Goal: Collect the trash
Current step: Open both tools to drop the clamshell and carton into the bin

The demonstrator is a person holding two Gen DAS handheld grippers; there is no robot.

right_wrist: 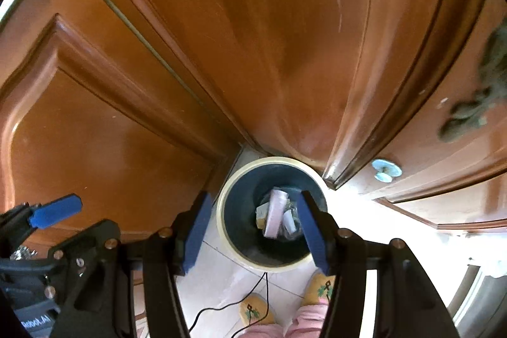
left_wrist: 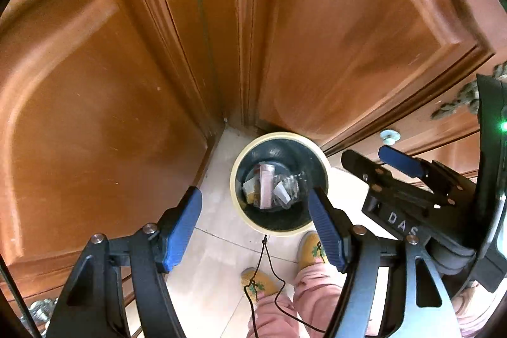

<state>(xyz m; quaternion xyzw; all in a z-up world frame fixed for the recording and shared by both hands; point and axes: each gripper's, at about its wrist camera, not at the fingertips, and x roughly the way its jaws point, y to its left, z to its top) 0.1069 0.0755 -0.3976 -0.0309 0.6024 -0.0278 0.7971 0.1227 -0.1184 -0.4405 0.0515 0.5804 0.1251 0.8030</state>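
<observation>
**Both tongs hang empty above the bin**

Wooden cabinet doors (left_wrist: 348, 46) fill most of both views, meeting in a corner where a pale tiled floor (left_wrist: 218, 211) begins. A round waste bin (left_wrist: 237, 198) with a cream rim and dark inside stands on the floor in that corner, close against the door bases.

The left tongs (left_wrist: 255, 232) are held above the bin, spread wide with nothing between the blue pads (left_wrist: 182, 230) — the bin's mouth shows in the gap, nearer the right pad. The right tongs (right_wrist: 255, 232) are likewise wide apart and empty, and look straight down into the bin between their pads. Each pair shows at the edge of the other's view, side by side.

The trash (right_wrist: 275, 216) lies at the bottom of the bin, well below both tongs: a pale pink box, crumpled clear plastic and a few small white and tan scraps.

Below the bin, the person's yellow slippers (left_wrist: 256, 282) and pink trousers stand on the tiles — a thin black cable (left_wrist: 269, 258) trails between them.
</observation>
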